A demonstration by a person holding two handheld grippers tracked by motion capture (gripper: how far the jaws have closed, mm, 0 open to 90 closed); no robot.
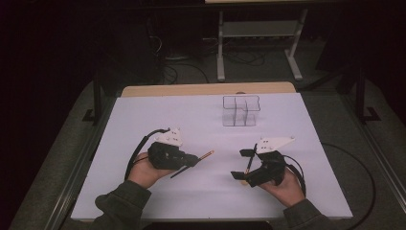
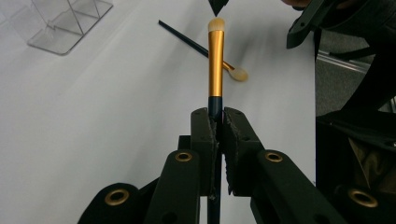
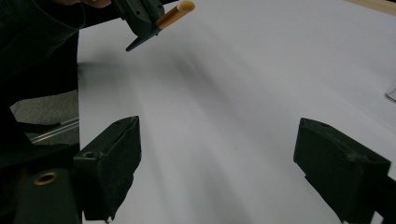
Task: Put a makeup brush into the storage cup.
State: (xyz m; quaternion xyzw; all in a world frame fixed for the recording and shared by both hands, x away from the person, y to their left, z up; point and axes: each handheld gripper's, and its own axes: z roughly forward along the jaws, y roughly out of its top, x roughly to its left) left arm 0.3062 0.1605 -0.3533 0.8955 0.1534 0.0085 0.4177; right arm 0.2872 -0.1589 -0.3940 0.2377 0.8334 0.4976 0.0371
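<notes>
Left hand-held gripper (image 2: pixel 216 123) clamps gold brush (image 2: pixel 215 65); right hand-held gripper (image 3: pixel 217 161) wide; second brush (image 2: pixel 205 49) beyond.

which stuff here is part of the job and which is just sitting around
In play:
- gold-ferruled makeup brush with dark handle, clamped in the left gripper
- second dark-handled brush lying on the white table
- clear acrylic divided organizer
- right gripper, open

Just lying about:
- metal stand and cables on the floor behind

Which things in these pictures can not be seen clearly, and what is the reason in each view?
- Held makeup brush: its handle end is hidden between the left gripper's jaws, left gripper view.
- Second brush on the table: partly behind the held one.
- Clear organizer: cut by the top edge, left gripper view.
- White tabletop: blurred, right gripper view.
</notes>
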